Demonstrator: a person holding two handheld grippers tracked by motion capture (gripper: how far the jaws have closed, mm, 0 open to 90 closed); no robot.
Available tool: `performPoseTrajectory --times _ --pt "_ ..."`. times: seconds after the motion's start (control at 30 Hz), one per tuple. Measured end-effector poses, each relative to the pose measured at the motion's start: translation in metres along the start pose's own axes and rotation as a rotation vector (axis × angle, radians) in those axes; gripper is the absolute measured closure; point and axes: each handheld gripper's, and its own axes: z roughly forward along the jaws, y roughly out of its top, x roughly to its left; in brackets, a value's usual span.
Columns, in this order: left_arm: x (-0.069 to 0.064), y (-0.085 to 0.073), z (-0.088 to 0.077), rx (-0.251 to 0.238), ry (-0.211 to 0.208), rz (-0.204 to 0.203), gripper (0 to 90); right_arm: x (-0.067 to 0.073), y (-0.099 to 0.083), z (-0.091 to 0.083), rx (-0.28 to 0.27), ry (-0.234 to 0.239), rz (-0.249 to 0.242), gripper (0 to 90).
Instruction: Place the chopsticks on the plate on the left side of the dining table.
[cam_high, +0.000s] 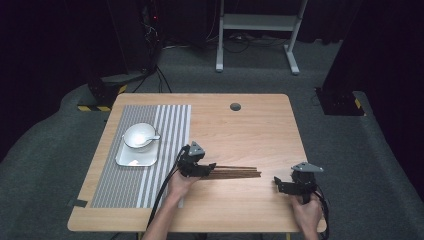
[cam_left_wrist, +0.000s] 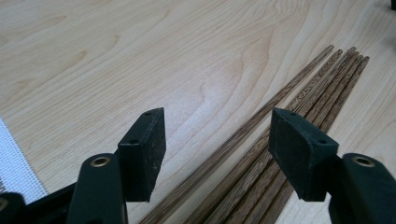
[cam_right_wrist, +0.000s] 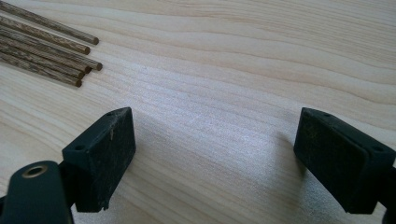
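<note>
1. At the left of the wooden surface (cam_high: 240, 130) lies a grey striped mat (cam_high: 130, 170); on it a white rectangular dish (cam_high: 131, 159) carries a white bowl (cam_high: 137, 135) with a white spoon (cam_high: 150, 138) resting in it.
2. Just right of the mat, the left gripper (cam_high: 207, 167) sits low over the near end of a bundle of dark wooden chopsticks (cam_high: 235, 172). In the left gripper view its jaws are released and spread, and the chopsticks (cam_left_wrist: 280, 121) run between them, with one stick lying slightly apart to the left of the rest. The right pad (cam_left_wrist: 299, 154) stands over the bundle; no pad presses on a stick.
3. The chopsticks lie flat on the bare wood near the middle of the surface, side by side, reaching from the left gripper toward the right.
4. Past their far tips, near the right front corner, the right gripper (cam_high: 281, 186) is held in a hand (cam_high: 306, 212). Its jaws stand wide apart over bare wood, grasping nothing; the chopstick tips (cam_right_wrist: 70, 60) lie ahead to its upper left.
</note>
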Motion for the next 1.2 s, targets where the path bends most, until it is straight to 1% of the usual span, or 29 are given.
performPoseTrajectory --times 0.2,0.3,0.47,0.57,0.7,0.77,0.9,1.03,1.2 --pt "-0.001 0.003 0.005 0.014 -0.004 0.018 41.0 0.000 0.000 0.000 0.000 0.000 -0.001 12.5" --pt "-0.003 0.005 0.008 0.024 -0.004 0.039 43.8 0.000 0.000 0.000 0.000 0.000 -0.001 12.5" --pt "-0.003 0.003 0.013 0.044 -0.020 0.022 45.0 0.000 0.000 0.000 0.000 0.000 -0.002 12.5" --pt "-0.004 0.003 0.016 0.046 -0.015 0.031 46.3 0.000 0.000 0.000 0.000 0.001 -0.002 12.5" --pt "-0.003 0.003 0.019 0.051 -0.016 0.023 46.9 0.000 0.000 0.000 0.000 0.001 -0.002 12.5" --pt "-0.004 0.004 0.020 0.059 -0.009 0.037 47.1 0.000 0.000 0.000 0.000 0.001 -0.002 12.5" --pt "-0.004 0.005 0.023 0.064 -0.016 0.033 47.4 0.000 0.000 0.000 0.000 0.001 -0.002 12.5" --pt "-0.006 0.007 0.027 0.072 -0.011 0.046 48.9 0.000 0.000 0.000 0.000 0.001 -0.002 12.5" --pt "-0.005 0.008 0.030 0.078 -0.008 0.048 50.3 0.000 0.000 0.000 -0.001 0.001 -0.002 12.5"
